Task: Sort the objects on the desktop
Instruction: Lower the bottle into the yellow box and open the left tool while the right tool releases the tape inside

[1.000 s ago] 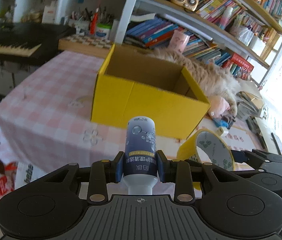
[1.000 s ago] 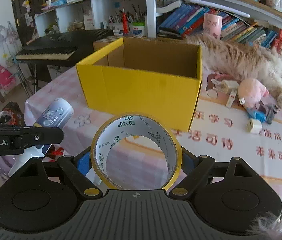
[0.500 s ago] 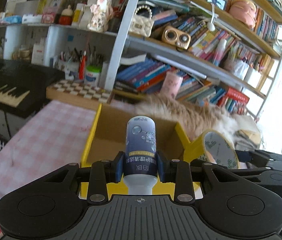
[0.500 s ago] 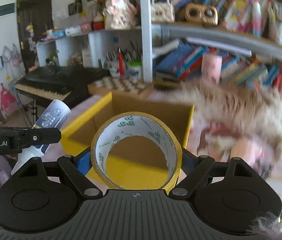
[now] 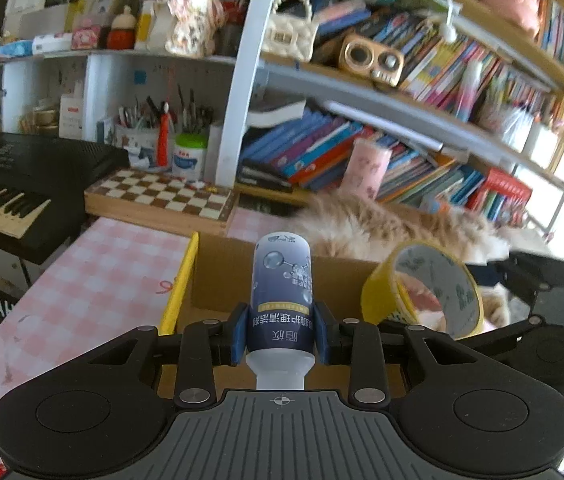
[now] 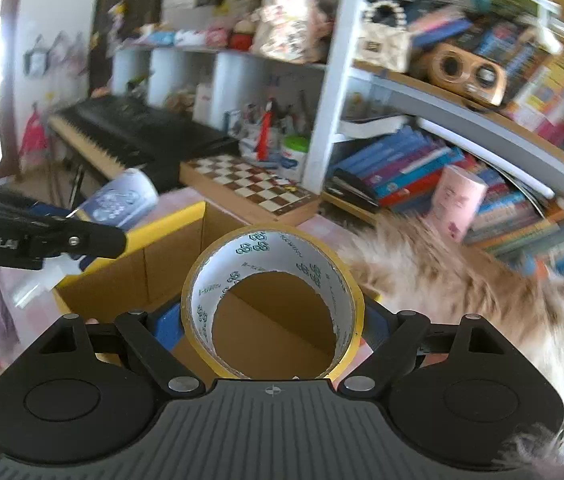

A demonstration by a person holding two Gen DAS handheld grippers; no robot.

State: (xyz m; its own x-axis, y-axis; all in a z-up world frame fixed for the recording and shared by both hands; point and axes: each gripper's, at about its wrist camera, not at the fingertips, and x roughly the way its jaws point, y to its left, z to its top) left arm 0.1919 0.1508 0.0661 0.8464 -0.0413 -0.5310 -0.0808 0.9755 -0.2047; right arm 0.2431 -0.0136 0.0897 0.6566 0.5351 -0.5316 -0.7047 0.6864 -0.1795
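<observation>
Both my grippers have lifted over the yellow box (image 6: pixel 162 264) — left gripper (image 5: pixel 281 334) clamping the bottle (image 5: pixel 281 304), right gripper (image 6: pixel 272 324) pinching the tape roll (image 6: pixel 272 304) at my 12 o'clock — ready to drop.

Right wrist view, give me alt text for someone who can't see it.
The right gripper holds a roll of yellow tape above an open yellow cardboard box. At left, the left gripper holds a blue bottle; cluttered bookshelves stand behind.

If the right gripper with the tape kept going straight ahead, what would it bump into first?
Probably the yellow box: the right gripper, shut on the tape roll, points into its open top, at the brown inside. Depth is unclear.
</observation>
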